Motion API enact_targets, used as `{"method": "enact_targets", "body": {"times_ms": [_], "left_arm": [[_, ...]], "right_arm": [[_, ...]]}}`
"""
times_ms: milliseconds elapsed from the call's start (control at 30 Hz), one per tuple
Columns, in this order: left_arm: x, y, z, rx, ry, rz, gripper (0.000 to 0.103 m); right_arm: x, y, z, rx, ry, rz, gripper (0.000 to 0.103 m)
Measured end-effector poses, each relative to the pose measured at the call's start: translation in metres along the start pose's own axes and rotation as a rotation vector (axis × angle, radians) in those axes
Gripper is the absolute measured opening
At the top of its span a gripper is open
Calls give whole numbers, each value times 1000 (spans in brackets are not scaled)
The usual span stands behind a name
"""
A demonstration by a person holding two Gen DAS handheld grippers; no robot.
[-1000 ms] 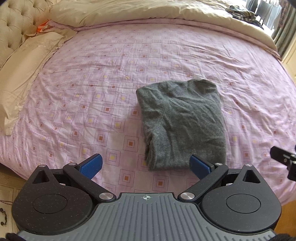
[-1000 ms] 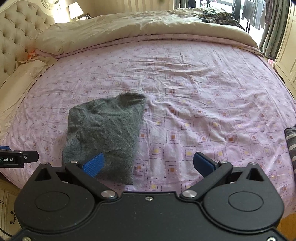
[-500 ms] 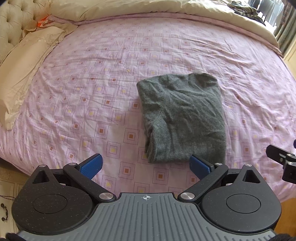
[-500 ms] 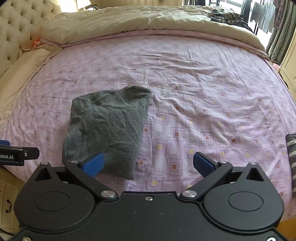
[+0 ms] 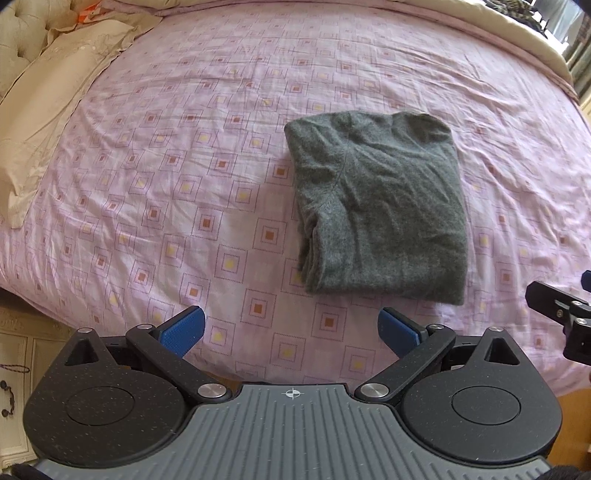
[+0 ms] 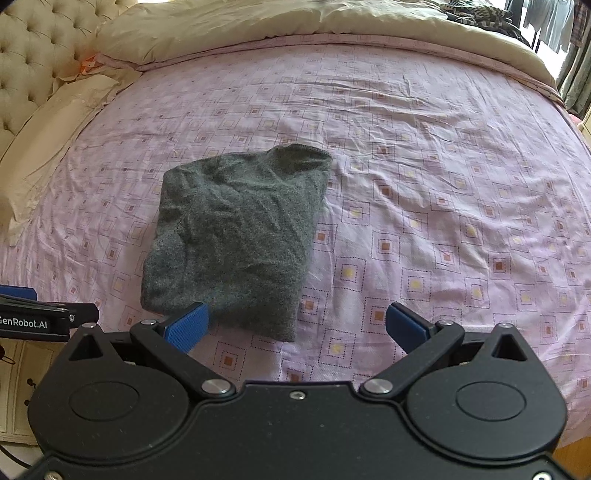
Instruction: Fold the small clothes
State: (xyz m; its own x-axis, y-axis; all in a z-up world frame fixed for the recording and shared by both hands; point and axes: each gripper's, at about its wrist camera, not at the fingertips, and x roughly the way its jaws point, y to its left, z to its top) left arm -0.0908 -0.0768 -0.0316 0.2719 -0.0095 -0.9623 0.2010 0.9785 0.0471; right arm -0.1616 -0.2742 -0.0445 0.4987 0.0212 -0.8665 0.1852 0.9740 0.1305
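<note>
Grey folded garment [image 5: 380,206] flat on pink sheet [image 5: 184,147].
Left gripper [image 5: 291,328] and right gripper [image 6: 297,325] both wide open, empty, at near edge.

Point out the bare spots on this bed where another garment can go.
Bare sheet lies between the folded grey sweater and the pillow, and right of the sweater towards the beige duvet. The near edge beside both open grippers is tighter.

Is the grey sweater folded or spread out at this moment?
Folded. The grey sweater lies as a compact rectangle on the bed sheet, layered edges showing at its left side.
</note>
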Motion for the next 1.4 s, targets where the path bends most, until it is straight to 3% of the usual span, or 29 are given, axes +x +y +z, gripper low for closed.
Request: {"method": "enact_targets", "body": {"times_ms": [733,1400], "left_arm": [[21,-1,-6,26,75,2,101],[26,-5,-2,25,86,2,101]], "right_arm": [[16,-2,0,91,39,2,102],[22,-4,4,93,50,5,102]]}}
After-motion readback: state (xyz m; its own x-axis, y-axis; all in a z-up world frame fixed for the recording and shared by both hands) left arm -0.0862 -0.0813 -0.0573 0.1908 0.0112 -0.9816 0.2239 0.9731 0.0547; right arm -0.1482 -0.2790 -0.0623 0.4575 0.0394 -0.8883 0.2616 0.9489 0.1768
